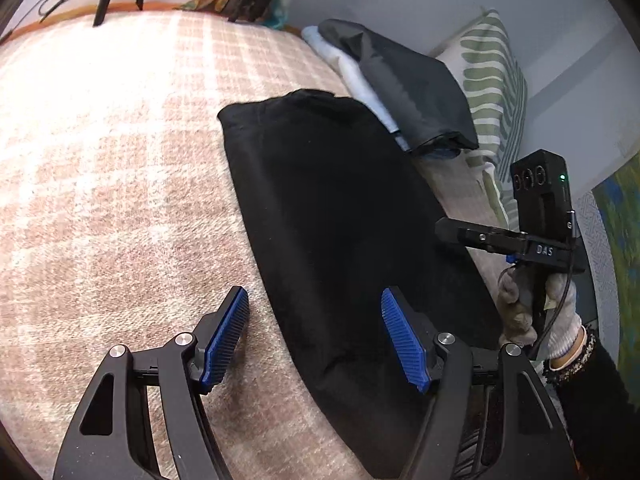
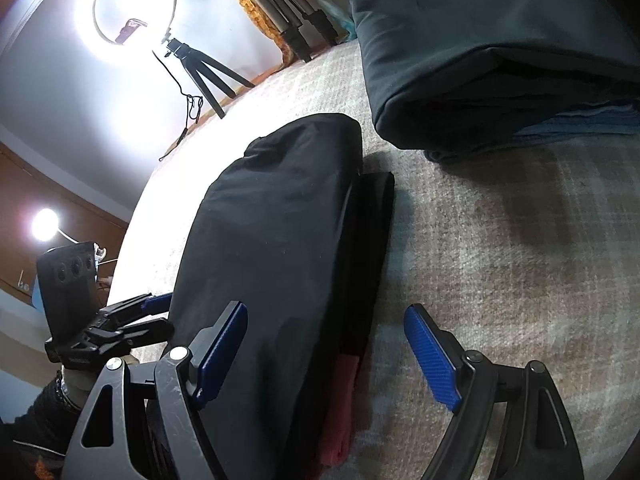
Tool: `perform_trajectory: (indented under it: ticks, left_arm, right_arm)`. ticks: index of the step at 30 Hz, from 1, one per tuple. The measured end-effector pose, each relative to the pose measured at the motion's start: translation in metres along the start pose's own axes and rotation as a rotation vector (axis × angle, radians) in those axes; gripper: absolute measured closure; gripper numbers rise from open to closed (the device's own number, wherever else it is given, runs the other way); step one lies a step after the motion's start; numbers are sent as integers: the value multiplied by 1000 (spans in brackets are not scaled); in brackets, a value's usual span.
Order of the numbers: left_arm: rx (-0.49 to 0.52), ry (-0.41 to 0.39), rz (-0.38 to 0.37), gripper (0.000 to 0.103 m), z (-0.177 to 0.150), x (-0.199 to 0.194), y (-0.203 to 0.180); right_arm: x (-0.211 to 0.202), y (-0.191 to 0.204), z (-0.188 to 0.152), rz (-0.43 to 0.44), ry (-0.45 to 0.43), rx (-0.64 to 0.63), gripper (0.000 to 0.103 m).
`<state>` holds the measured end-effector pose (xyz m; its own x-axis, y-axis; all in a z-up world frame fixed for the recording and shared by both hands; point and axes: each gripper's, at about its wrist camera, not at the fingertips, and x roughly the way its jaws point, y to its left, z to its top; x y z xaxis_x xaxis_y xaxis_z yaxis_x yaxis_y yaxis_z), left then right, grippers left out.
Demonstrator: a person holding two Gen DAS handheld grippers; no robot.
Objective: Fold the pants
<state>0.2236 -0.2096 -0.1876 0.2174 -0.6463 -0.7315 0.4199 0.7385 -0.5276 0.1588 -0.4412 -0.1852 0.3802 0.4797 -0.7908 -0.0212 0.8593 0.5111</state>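
On the far left, in the right wrist view, a ring light [image 2: 134, 12] on a small tripod [image 2: 204, 76] stands at the far edge of the bed [image 2: 500, 240], which has a pink checked blanket [image 1: 100, 160] on it. The left gripper [image 1: 316, 336] hangs low over the blanket with its jaws wide apart and holds nothing; one blue pad is over the blanket, the other over the near edge of the pants [image 1: 340, 208]. The black pants lie folded into a long strip in the middle of the bed, and in the right wrist view a pink part [image 2: 340, 408] shows under their near right edge. The right gripper [image 2: 328, 344] is also wide and empty, one pad over the pants and one over the blanket beside them. To the right, behind the pants, a pile of folded clothes [image 1: 412, 88] lies, dark grey on top and light blue below. A striped pillow [image 1: 492, 80] leans against the wall at the far right.
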Motion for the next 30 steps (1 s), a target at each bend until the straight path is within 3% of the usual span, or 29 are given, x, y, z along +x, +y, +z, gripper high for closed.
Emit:
perform_trajectory:
  ticks: [8,13,16,18,25,30]
  left_arm:
    - [-56,-37,-48,36,3,0,8]
    - [-68,-47,-92,39,5,2,8]
    - [-83,-54,-96,50,7,4,9]
    - [-92,-57,-88,61,8,6,10]
    - [-68,-64,-45,74,9,7,2]
    - [-26,-104,-51,90,8,-3,-7]
  right_arm:
    - [-1,0,-3,19,-23,-15,19]
    - [6,6,-2,55,-16,-29,38]
    - [8,8,-1,61,-16,-36,44]
    - [9,5,0,67,-29,-14,56]
    - [3,10,-5,20,-84,-1,74]
    - [-10,22,-5,-19,-128,-35,88]
